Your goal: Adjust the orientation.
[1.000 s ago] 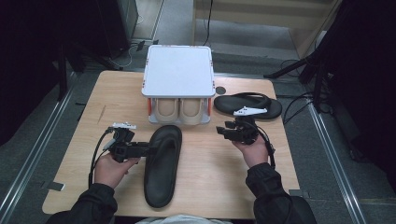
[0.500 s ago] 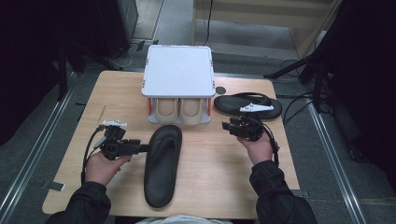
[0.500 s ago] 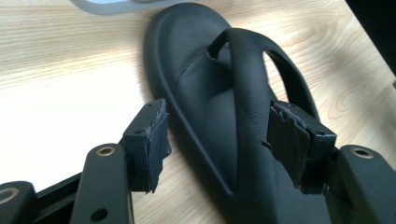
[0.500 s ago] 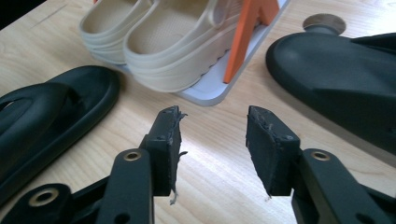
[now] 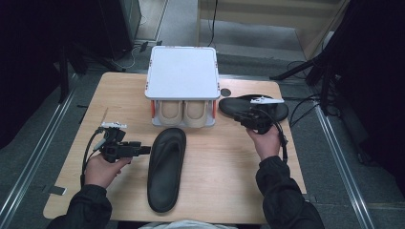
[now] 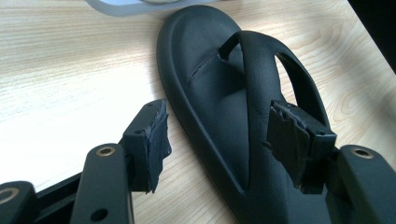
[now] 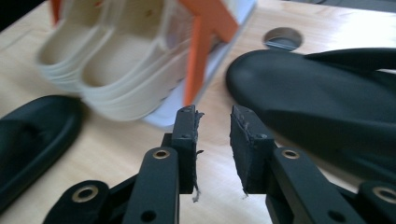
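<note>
The bench (image 5: 224, 191) carries a white-topped shoe rack (image 5: 182, 71) with a beige pair (image 5: 184, 113) stored beneath. One black sandal (image 5: 165, 168) lies mid-bench, freed for racking; the left gripper (image 5: 143, 150) waits beside it, jaws wide. The right gripper (image 5: 244, 118), jaws just narrowing on nothing, nears the second sandal (image 5: 234, 105), seemingly to grasp it.

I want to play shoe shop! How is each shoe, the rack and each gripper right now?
Middle black sandal: flat on table, not held.
Right black sandal: flat on table, not held.
Beige shoes: tucked under the rack.
Rack: standing, top bare.
Left gripper: open, astride the sandal's edge.
Right gripper: narrowly open, jaws just closing, nothing between.
</note>
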Motion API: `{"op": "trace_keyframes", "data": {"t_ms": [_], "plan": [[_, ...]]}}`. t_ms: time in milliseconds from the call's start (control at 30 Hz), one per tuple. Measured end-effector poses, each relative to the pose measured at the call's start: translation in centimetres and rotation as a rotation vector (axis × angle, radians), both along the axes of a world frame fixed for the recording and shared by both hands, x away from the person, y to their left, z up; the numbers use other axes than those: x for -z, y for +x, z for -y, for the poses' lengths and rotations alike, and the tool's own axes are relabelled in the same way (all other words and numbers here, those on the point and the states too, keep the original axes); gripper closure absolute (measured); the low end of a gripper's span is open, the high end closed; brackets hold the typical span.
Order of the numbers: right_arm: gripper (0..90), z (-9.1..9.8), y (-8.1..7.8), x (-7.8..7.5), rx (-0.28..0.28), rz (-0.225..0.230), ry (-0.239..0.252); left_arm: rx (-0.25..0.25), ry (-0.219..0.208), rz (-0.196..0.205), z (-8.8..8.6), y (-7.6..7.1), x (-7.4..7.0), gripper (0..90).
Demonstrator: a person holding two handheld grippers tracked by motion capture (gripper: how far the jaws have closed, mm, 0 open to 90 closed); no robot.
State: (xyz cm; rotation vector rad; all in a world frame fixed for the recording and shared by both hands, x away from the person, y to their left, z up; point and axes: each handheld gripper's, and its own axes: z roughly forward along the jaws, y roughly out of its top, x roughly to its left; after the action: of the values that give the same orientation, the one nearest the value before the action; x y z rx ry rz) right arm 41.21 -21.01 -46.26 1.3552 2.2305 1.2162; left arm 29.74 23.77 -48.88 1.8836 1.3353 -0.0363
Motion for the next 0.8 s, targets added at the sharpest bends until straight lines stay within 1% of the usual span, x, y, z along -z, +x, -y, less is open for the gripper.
{"op": "trace_keyframes", "data": {"t_ms": [33, 100, 133, 233, 300, 333, 367, 400, 433, 467, 500, 533, 567, 600, 667, 733, 767, 800], "plan": [[75.1, 0.2, 0.8, 0.3, 0.008, -0.011, 0.004, 0.002, -0.001, -0.002, 0.0, 0.0, 0.0, 38.8], [76.5, 0.3, 1.5, 0.5, 0.013, -0.019, 0.01, 0.007, 0.002, -0.006, 0.0, 0.1, 0.1, 38.8], [76.5, 0.3, 1.5, 0.5, 0.013, -0.019, 0.01, 0.007, 0.002, -0.006, 0.0, 0.1, 0.1, 38.8], [82.1, 0.3, 2.3, 0.9, 0.023, -0.022, 0.021, 0.004, 0.016, -0.005, -0.2, 0.2, 0.1, 38.6], [87.4, 0.5, 3.0, 1.5, 0.034, -0.038, 0.024, -0.003, 0.01, -0.005, -0.3, 0.2, 0.0, 38.6], [88.1, 0.5, 3.4, 1.6, 0.036, -0.058, 0.01, -0.004, 0.014, -0.002, -0.4, 0.2, 0.0, 38.7], [88.1, 0.5, 3.4, 1.6, 0.036, -0.058, 0.01, -0.004, 0.014, -0.002, -0.4, 0.2, 0.0, 38.7], [90.0, 0.7, 3.9, 1.5, 0.049, -0.04, 0.004, -0.003, 0.013, -0.003, -0.5, 0.2, 0.0, 38.7], [90.0, 0.8, 4.1, 1.5, 0.063, -0.039, 0.023, -0.003, 0.013, -0.003, -0.5, 0.2, 0.0, 38.7], [90.0, 0.8, 4.1, 1.5, 0.063, -0.039, 0.023, -0.003, 0.013, -0.003, -0.5, 0.2, 0.0, 38.7], [90.0, 1.1, 4.7, 1.7, 0.083, -0.046, 0.024, -0.005, 0.014, -0.003, -0.4, 0.2, 0.0, 38.7], [90.0, 1.2, 5.0, 1.8, 0.084, -0.066, 0.007, -0.005, 0.014, -0.003, -0.4, 0.2, 0.0, 38.7], [90.0, 1.2, 5.3, 1.8, 0.086, -0.072, -0.008, -0.002, 0.014, -0.004, -0.4, 0.2, 0.0, 38.7], [90.0, 1.2, 5.3, 1.8, 0.086, -0.072, -0.008, -0.002, 0.014, -0.004, -0.4, 0.2, 0.0, 38.7], [90.0, 1.2, 5.9, 1.8, 0.106, -0.058, 0.003, -0.001, 0.017, -0.008, -0.4, 0.1, 0.1, 38.7], [90.0, 1.1, 6.0, 1.9, 0.109, -0.058, -0.002, -0.003, 0.017, -0.006, -0.4, 0.0, 0.1, 38.7], [90.0, 1.0, 6.4, 2.4, 0.119, -0.067, -0.014, -0.002, 0.02, -0.01, -0.4, -0.1, 0.1, 38.7], [90.0, 1.0, 6.4, 2.4, 0.119, -0.067, -0.014, -0.002, 0.02, -0.01, -0.4, -0.1, 0.1, 38.7]]}}
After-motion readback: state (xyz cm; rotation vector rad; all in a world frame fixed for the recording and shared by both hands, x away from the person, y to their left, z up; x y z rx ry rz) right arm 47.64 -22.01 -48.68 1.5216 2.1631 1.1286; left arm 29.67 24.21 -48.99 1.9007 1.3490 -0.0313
